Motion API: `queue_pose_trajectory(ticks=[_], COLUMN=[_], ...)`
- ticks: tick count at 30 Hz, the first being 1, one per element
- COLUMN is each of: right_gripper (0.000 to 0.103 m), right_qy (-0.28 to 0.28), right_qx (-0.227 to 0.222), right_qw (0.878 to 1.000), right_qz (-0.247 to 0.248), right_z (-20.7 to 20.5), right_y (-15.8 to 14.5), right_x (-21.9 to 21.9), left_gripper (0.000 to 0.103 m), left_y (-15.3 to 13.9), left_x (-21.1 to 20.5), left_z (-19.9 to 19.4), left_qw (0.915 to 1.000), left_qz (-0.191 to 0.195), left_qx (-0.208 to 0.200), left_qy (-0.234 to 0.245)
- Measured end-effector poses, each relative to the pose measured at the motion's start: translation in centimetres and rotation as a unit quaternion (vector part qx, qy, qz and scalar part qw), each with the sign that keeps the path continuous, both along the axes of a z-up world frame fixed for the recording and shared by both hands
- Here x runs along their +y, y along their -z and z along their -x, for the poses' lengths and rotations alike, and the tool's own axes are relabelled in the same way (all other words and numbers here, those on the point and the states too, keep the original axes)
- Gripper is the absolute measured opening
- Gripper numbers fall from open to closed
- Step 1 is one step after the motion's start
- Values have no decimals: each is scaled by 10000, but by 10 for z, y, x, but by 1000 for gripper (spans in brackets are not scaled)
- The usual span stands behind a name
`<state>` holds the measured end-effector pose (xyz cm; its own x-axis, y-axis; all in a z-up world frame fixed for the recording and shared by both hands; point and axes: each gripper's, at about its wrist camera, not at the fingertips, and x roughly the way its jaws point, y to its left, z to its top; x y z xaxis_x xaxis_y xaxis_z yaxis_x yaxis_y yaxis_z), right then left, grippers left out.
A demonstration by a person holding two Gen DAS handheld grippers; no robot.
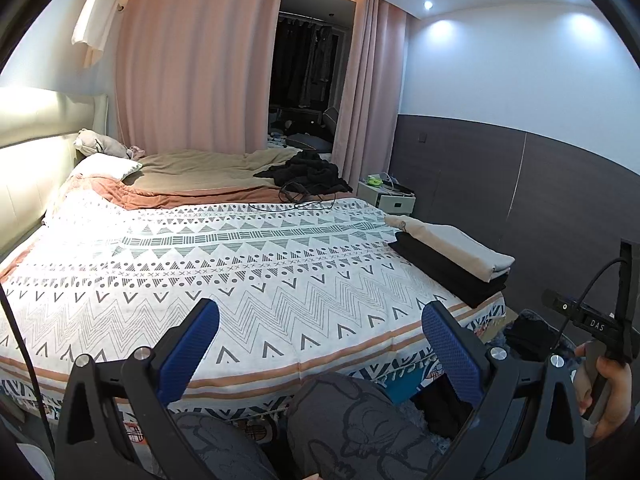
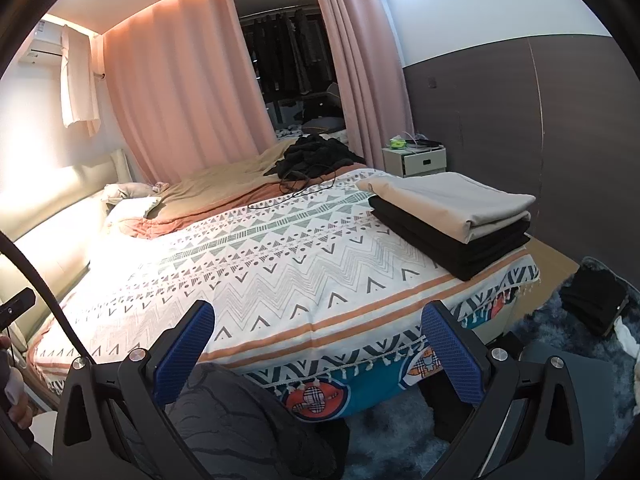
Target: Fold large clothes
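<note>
A folded beige garment (image 2: 452, 204) lies on a folded black garment (image 2: 452, 244) at the bed's right edge; the stack also shows in the left wrist view (image 1: 452, 256). A crumpled black garment (image 2: 316, 158) lies at the far side of the bed, also in the left wrist view (image 1: 308, 172). My left gripper (image 1: 320, 344) is open and empty, held above the near edge of the patterned bedspread (image 1: 224, 264). My right gripper (image 2: 320, 344) is open and empty over the same edge (image 2: 256, 280). The right gripper's handle and hand show in the left wrist view (image 1: 600, 344).
A white nightstand (image 2: 416, 160) stands beyond the bed by the pink curtains (image 2: 180, 88). Pillows (image 1: 106, 166) lie by the headboard. A black cable (image 2: 296, 190) lies on the bed. Dark clothes (image 2: 592, 304) lie on the blue rug. My knees (image 1: 344, 428) are below the grippers.
</note>
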<state>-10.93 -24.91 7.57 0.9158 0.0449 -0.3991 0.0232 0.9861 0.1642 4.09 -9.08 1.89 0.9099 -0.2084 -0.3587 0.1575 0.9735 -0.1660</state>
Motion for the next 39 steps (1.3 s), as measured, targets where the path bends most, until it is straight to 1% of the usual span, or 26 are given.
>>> queue_pose_trajectory(ticks=[11,17,27,35,39], right_gripper=[103,103,103,103,103], right_qy=[16,37,85,48,34], right_qx=[-58,-135,-227,-137,-175], right_qw=[10000,9999,9997,9999,9998], right_qz=[-20,32,-95,-43,-67], right_z=[9,15,16,14,14], right_y=[6,12,10,15,14], right_x=[12,16,16,23,26], left_gripper=[103,103,103,103,103], left_y=[-2,0,-3,-5,-6], left_x=[-4,-5,-1,6,6], left_z=[3,4,15,20,21], left_qw=[10000,10000,9998,9997,9997], left_qz=[-17,-73,-125,-57,-76], left_qx=[-18,14,-72,-139,-164], left_qy=[33,-28,-150,-169,-185])
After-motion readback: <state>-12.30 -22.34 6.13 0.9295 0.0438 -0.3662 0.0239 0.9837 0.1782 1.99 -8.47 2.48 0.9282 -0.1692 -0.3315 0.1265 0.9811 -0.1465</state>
